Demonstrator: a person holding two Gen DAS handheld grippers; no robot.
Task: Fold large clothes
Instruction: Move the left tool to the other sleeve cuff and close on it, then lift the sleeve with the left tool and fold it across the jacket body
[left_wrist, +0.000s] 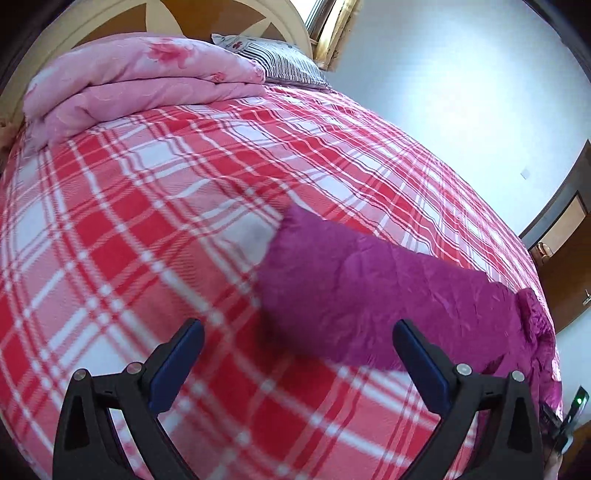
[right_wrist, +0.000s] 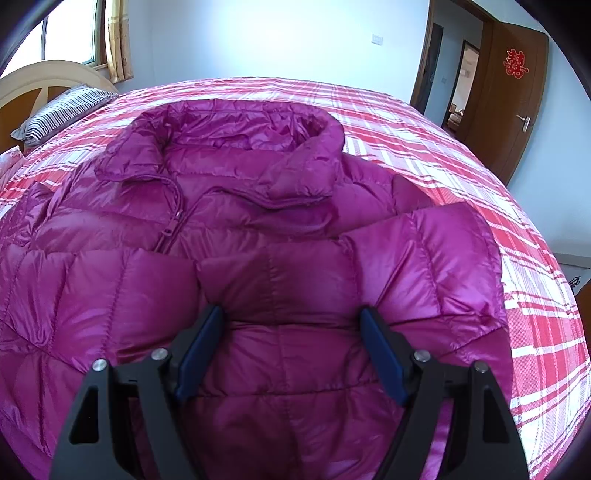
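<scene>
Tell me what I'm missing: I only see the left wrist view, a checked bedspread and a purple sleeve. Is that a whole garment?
Observer: Yes. The right wrist view shows a whole purple puffer jacket lying on the checked bedspread.
Operator: Is it zipped up?
Observer: Only partly: the zip is open near the collar, which is spread wide.
Operator: Has the other gripper grabbed it?
Observer: The right gripper has wide jaws astride a puffy fold; I can't tell whether it is pinching.
Operator: Anything else?
Observer: An open wooden door with a red paper decoration.
</scene>
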